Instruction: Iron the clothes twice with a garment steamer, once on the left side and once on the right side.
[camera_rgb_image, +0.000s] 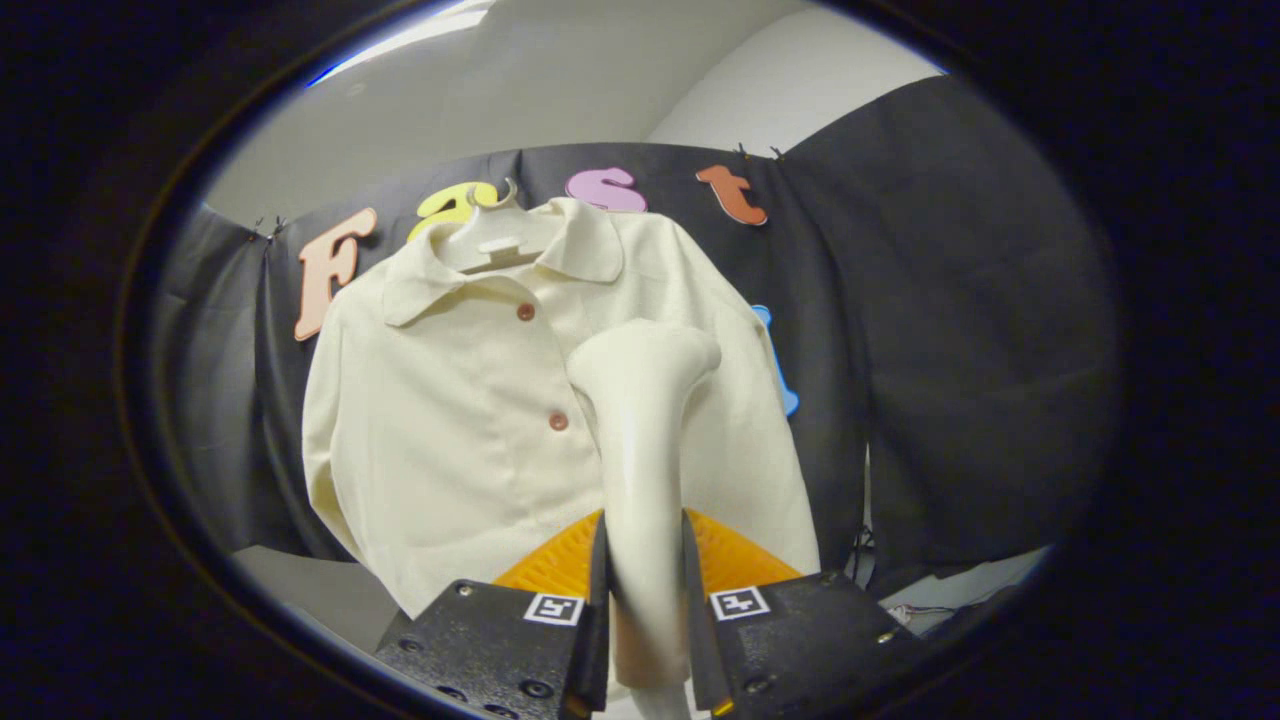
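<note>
Between hand-held gripper (645, 560) fingers, steamer (640, 450), hiding shirt (450, 400) front

Claw (645, 560) grips steamer (640, 420); shirt (450, 420) blocks ahead, right side open.

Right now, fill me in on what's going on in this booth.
A person is holding a handheld tool that is shut on the handle of a cream garment steamer. The steamer's head points up at a cream shirt on a hanger against the black cloth wall, over the shirt's front just beside the button line.
</note>
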